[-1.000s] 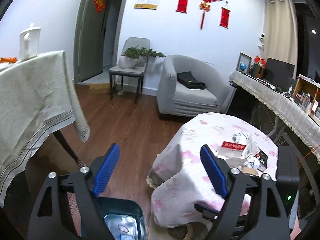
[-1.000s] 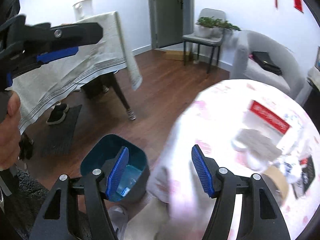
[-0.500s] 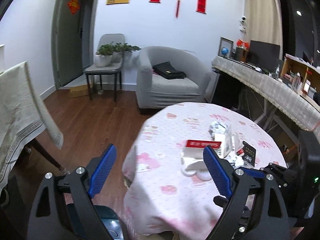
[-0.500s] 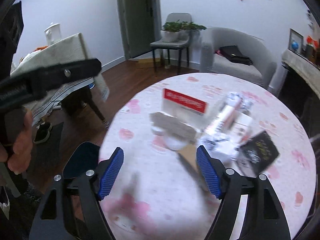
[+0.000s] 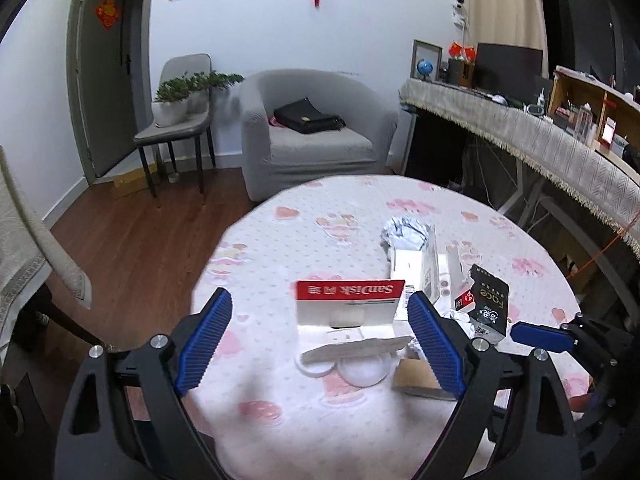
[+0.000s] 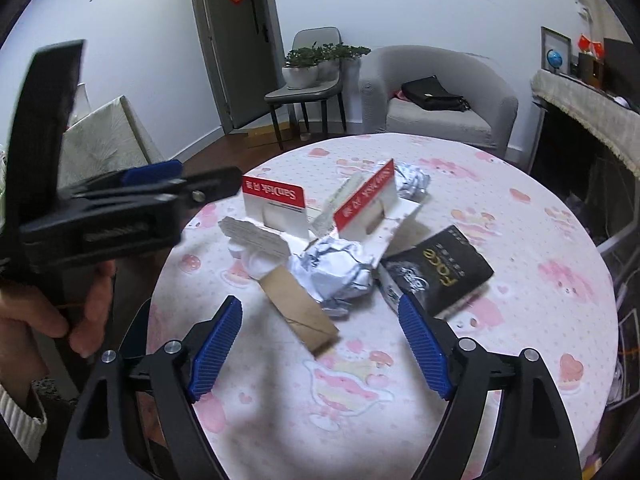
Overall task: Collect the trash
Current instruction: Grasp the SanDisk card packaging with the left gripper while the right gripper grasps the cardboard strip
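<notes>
The trash (image 6: pixel 340 236) lay heaped near the middle of the round table (image 6: pixel 520 352): a red-and-white card (image 5: pixel 350 302), crumpled paper (image 6: pixel 334 272), a brown strip (image 6: pixel 298 308), a black packet (image 6: pixel 438 268) and white lids (image 5: pixel 362 370). The right gripper (image 6: pixel 320 340) hung over the near side of the heap, jaws opening and empty. The left gripper (image 5: pixel 320 336) stood wide apart before the card, holding nothing. Behind stood an armchair (image 5: pixel 316 136).

Your grippers: black frames, ribbed blue pads (image 5: pixel 434 344), silver screws (image 6: pixel 466 344); white knit cuff (image 6: pixel 18 420) at 8 o'clock.
</notes>
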